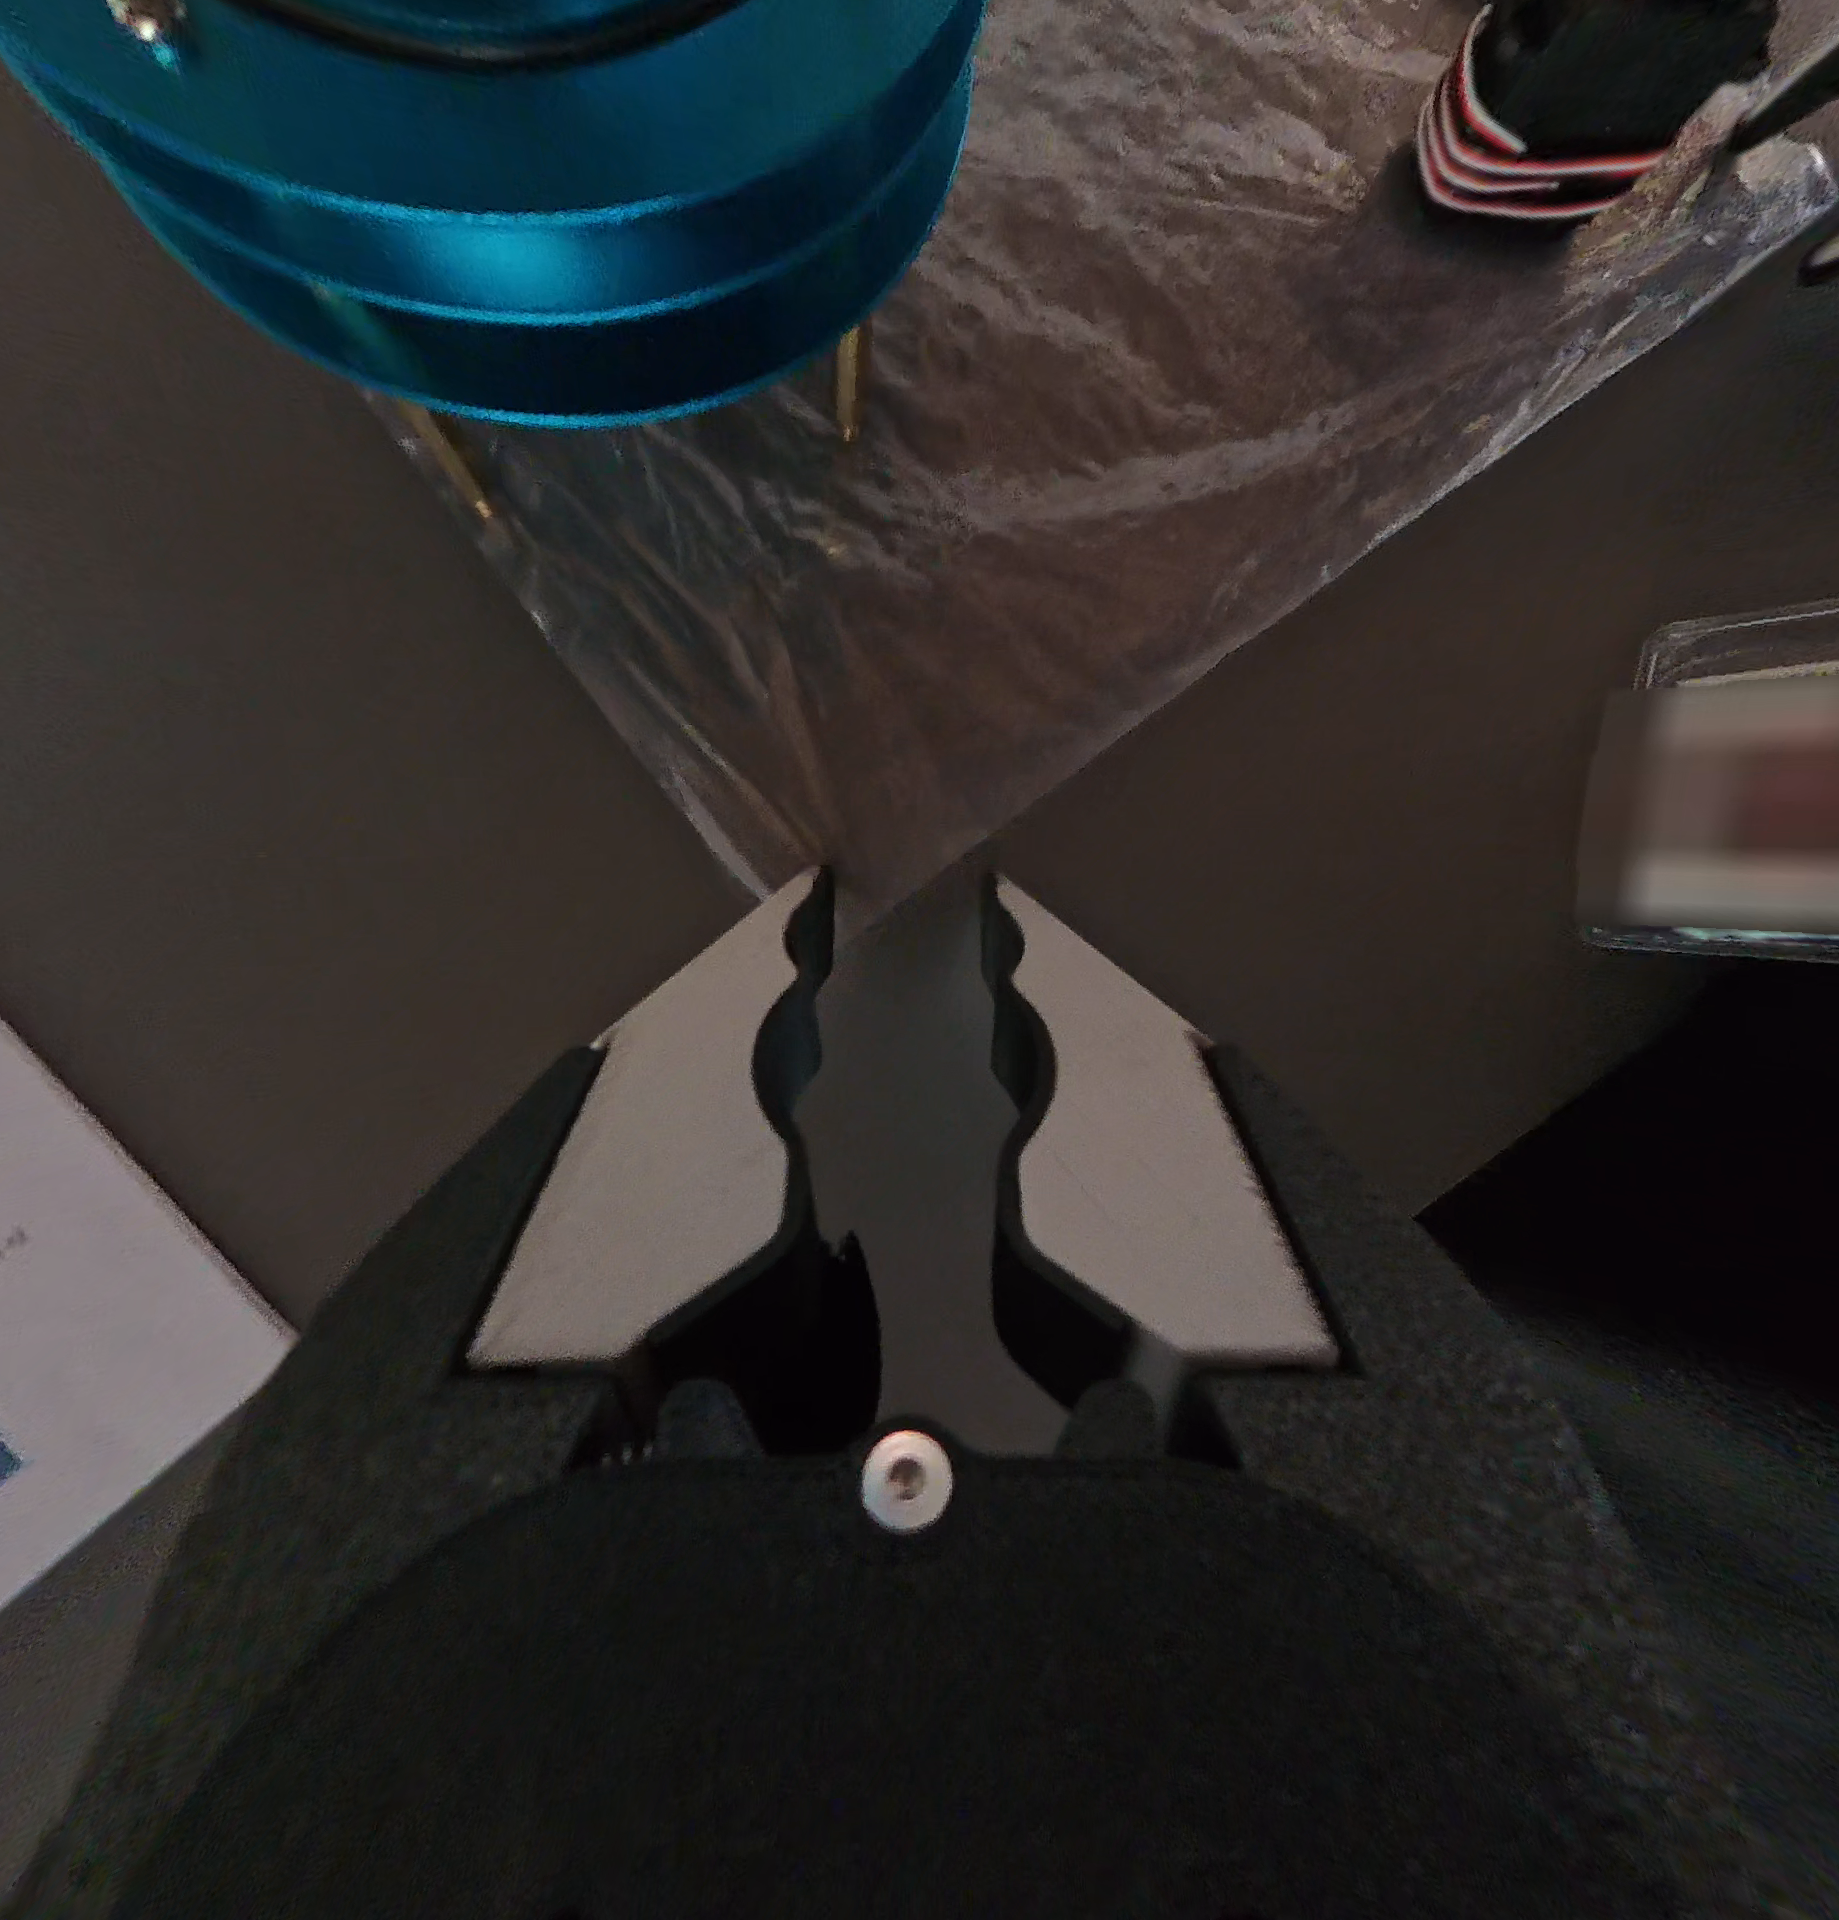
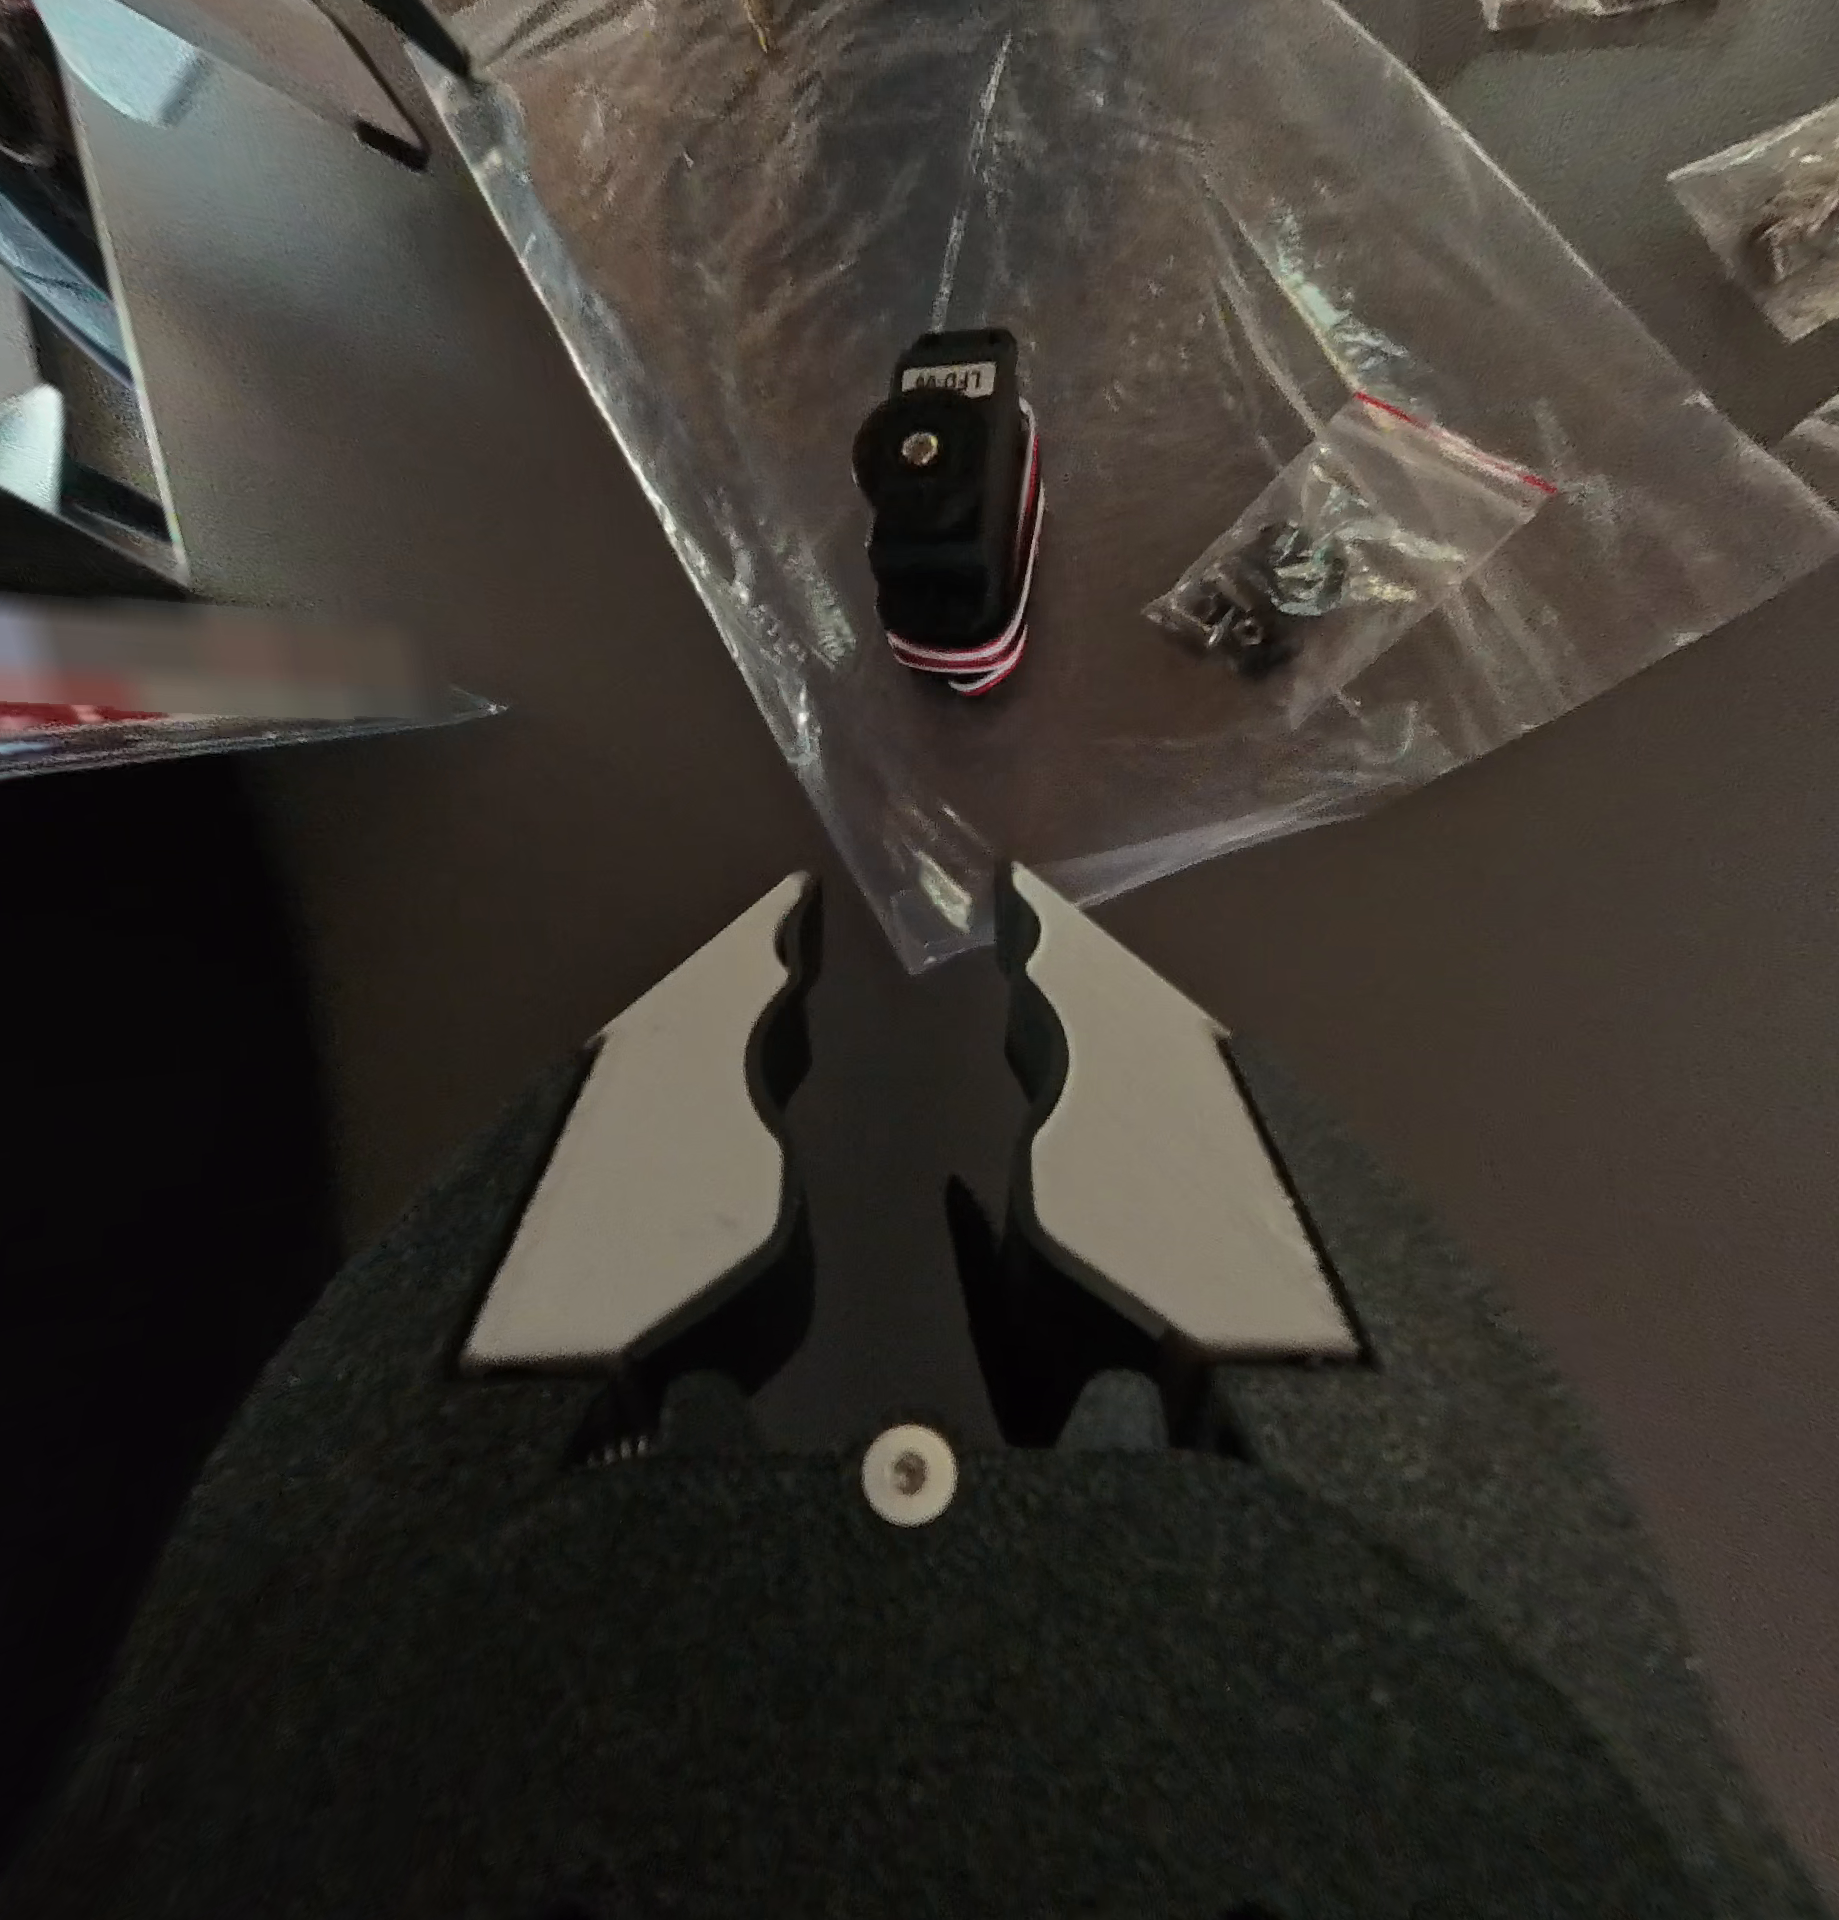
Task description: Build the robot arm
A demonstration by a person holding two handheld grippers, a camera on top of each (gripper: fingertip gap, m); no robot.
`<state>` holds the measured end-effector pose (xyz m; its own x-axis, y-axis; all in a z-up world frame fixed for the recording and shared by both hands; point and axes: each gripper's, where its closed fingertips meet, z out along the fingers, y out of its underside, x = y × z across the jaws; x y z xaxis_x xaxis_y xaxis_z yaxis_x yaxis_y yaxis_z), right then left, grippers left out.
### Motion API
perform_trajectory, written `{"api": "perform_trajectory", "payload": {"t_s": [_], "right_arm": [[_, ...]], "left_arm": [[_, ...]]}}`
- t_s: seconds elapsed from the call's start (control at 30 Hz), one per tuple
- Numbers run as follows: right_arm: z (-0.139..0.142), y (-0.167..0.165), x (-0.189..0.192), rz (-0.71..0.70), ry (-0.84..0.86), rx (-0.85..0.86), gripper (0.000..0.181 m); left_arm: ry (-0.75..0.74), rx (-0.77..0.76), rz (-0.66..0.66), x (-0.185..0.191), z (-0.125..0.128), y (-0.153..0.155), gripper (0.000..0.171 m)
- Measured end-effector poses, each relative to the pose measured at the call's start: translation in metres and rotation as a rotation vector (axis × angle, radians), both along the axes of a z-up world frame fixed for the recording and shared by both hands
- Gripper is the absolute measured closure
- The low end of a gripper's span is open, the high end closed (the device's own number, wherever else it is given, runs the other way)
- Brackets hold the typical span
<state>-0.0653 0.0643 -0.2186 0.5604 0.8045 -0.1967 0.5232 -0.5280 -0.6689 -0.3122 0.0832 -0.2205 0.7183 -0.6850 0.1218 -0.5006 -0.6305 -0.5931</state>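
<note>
A clear plastic bag [image 2: 1154, 312] lies on the dark table. Inside or on it is a small black servo [image 2: 951, 509] wrapped in red, white and black wire. A small zip bag of black hardware [image 2: 1279, 582] sits beside the servo. My right gripper [image 2: 910, 894] is open a narrow gap, with one corner of the bag between its fingertips. In the left wrist view the bag [image 1: 1050, 468] narrows to a corner at my left gripper [image 1: 907, 883], also open a narrow gap. A blue metal round part [image 1: 499, 208] rests at the bag's far left, the servo [image 1: 1538, 114] at its far right.
A blurred flat card or box [image 1: 1725, 810] lies right of the left gripper, and white paper [image 1: 53, 1299] lies to its left. In the right wrist view a blurred flat item [image 2: 167, 675] lies at left, and another small hardware bag [image 2: 1788, 229] at top right. Tip to tip, the grippers are about 25 cm apart. From my right tips it is roughly 8 cm to the servo [image 1: 1538, 114]; from my left, 20 cm.
</note>
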Motion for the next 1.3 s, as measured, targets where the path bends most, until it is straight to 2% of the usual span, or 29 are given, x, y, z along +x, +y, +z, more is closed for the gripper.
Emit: {"api": "perform_trajectory", "payload": {"t_s": [0.1,0.2,0.37,0.47,0.53,0.7,0.83,0.97,1.13,1.3], "right_arm": [[0.001,-0.005,0.007,0.019,0.006,-0.026,0.147],[0.009,-0.002,0.013,0.023,-0.012,-0.006,0.144],[0.073,0.023,-0.005,-0.043,0.175,0.142,0.146],[0.110,0.035,-0.030,-0.109,0.278,0.230,0.143],[0.125,0.040,-0.055,-0.151,0.328,0.274,0.139],[0.134,0.043,-0.139,-0.252,0.425,0.319,0.129],[0.142,0.053,-0.192,-0.383,0.363,0.461,0.125],[0.144,0.059,-0.222,-0.517,0.287,0.505,0.121],[0.146,0.052,-0.247,-0.627,0.267,0.447,0.118],[0.150,0.050,-0.258,-0.696,0.205,0.435,0.113]], "left_arm": [[-0.022,-0.031,0.057,-0.003,0.003,-0.010,0.143],[-0.081,-0.003,0.136,-0.007,0.019,-0.015,0.143],[-0.197,0.163,0.311,-0.034,0.058,-0.009,0.143],[-0.275,0.266,0.383,-0.065,0.080,-0.004,0.143],[-0.310,0.306,0.402,-0.090,0.087,0.002,0.143],[-0.370,0.320,0.353,-0.153,0.090,0.016,0.142],[-0.331,0.339,0.250,-0.208,0.088,0.022,0.142],[-0.333,0.370,0.162,-0.254,0.085,0.028,0.142],[-0.419,0.283,0.140,-0.291,0.073,0.030,0.142],[-0.378,0.288,0.147,-0.326,0.056,0.032,0.142]]}}
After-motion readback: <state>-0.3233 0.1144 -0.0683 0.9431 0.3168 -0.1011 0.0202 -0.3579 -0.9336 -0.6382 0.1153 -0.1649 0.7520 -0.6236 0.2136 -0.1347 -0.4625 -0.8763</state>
